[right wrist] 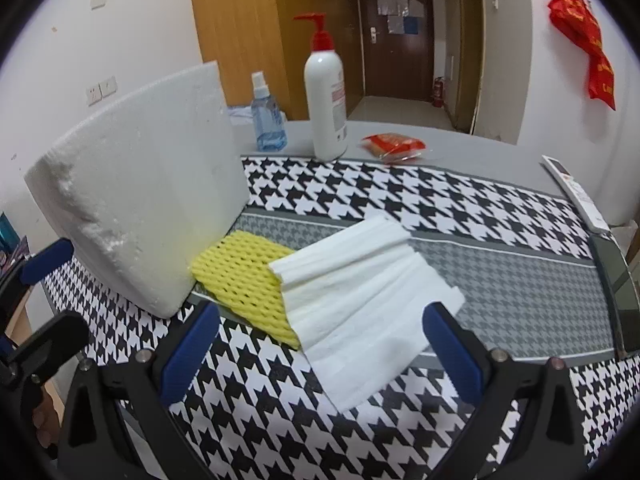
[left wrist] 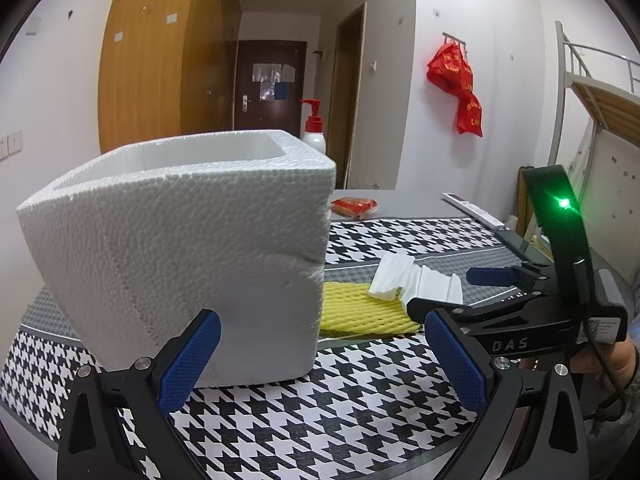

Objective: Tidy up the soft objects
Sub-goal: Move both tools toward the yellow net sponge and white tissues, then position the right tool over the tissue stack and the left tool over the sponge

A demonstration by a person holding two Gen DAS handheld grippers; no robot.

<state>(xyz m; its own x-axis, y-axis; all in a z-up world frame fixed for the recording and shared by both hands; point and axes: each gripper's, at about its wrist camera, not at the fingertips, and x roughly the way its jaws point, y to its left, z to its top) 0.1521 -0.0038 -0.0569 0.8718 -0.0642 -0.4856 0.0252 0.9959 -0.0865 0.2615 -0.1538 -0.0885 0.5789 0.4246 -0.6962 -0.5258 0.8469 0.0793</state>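
Note:
A white styrofoam box (left wrist: pixel 180 248) (right wrist: pixel 144 208) stands open-topped on the houndstooth tablecloth (right wrist: pixel 400 184). Against its right side lies a yellow foam net (left wrist: pixel 360 312) (right wrist: pixel 244 276). A white ribbed foam sheet (left wrist: pixel 416 280) (right wrist: pixel 360 304) partly overlaps the net. My left gripper (left wrist: pixel 322 320) is open, facing the box's near corner with nothing held. My right gripper (right wrist: pixel 320 320) (left wrist: pixel 440 291) is open too, its blue pads (right wrist: pixel 452 356) either side of the white sheet's near end. In the right wrist view the left gripper (right wrist: pixel 52 296) shows at the left edge.
At the far side of the table stand a white pump bottle (right wrist: pixel 326 96) with a red top and a blue spray bottle (right wrist: pixel 268 120). A red snack packet (right wrist: pixel 394 145) lies beside them, and a remote (right wrist: pixel 576 192) and a dark phone (right wrist: pixel 616 280) lie along the right edge.

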